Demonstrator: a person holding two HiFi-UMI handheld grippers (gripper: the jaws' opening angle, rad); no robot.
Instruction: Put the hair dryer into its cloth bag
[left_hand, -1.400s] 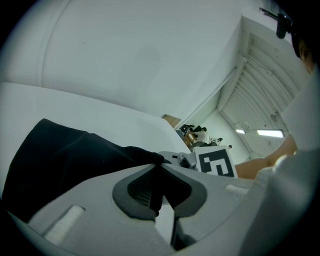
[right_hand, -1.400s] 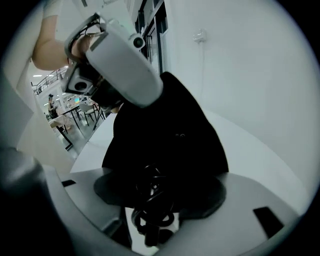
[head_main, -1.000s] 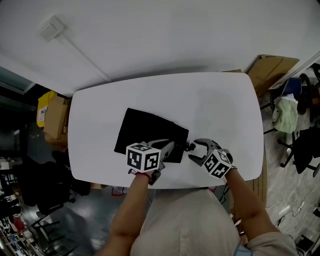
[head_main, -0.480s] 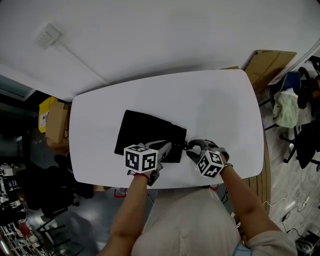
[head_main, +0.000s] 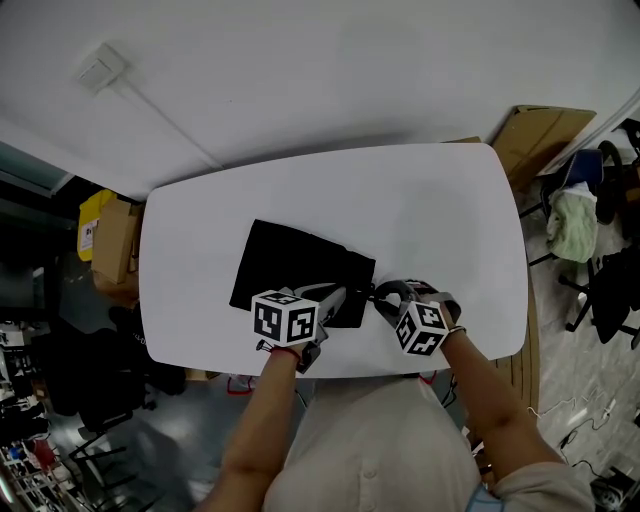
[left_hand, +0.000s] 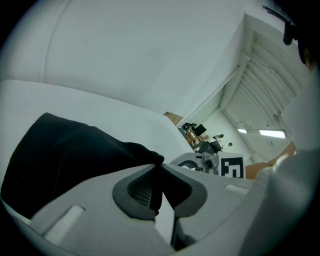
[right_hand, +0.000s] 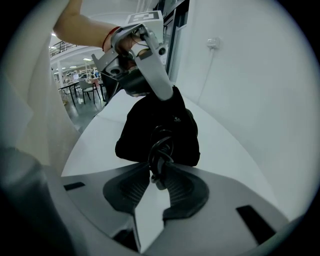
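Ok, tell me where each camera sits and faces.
Head view: on the head, facing steeply down at the table; both forearms show.
Left gripper view: on the left gripper, along jaws shut on the cloth bag.
Right gripper view: on the right gripper, whose jaws have just been closing on the bag's cord.
Shared: both gripper views show the bag.

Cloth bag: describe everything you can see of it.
The cloth bag is matte black fabric, roughly rectangular, lying skewed on the white table towards the person's edge. Its near end looks bunched and slightly bulged; what is inside cannot be seen. The left gripper is shut on the fabric at that end. A dark drawstring loops out there, pinched by the right gripper, whose fingers have just been closing.
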